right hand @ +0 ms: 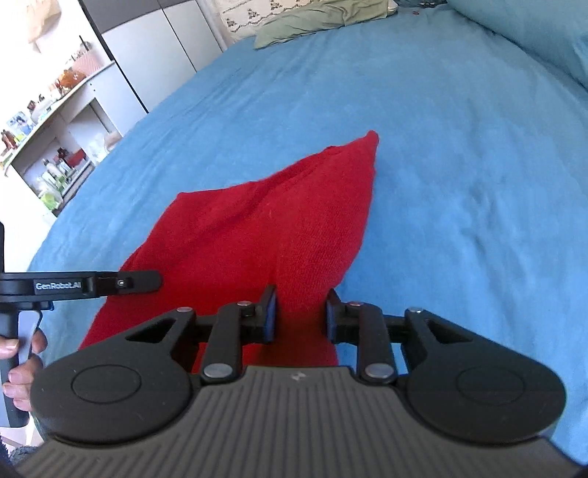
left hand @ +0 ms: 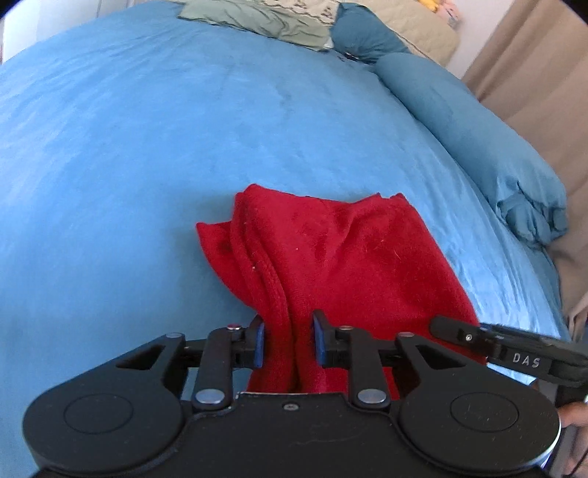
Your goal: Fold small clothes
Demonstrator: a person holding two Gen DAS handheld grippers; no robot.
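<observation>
the red cloth (left hand: 330, 257) lay bunched on the bed (left hand: 128, 165) near its edge, each narrow gripper, left (left hand: 287, 340) and right (right hand: 301, 316), apparently pinching a bunched fold that could slip free.

Red garment (left hand: 330, 257) between black left gripper (left hand: 287, 342) fingers, blue pads (left hand: 260, 343). Bed sheet (left hand: 147, 165) ahead light blue; rolled duvet (left hand: 477, 139) right of it darker teal-blue. Far ahead, sage-green cloth (left hand: 264, 22). Curtain (left hand: 533, 73) beige. Right gripper (right hand: 300, 318) black, grey ribbed body.
</observation>
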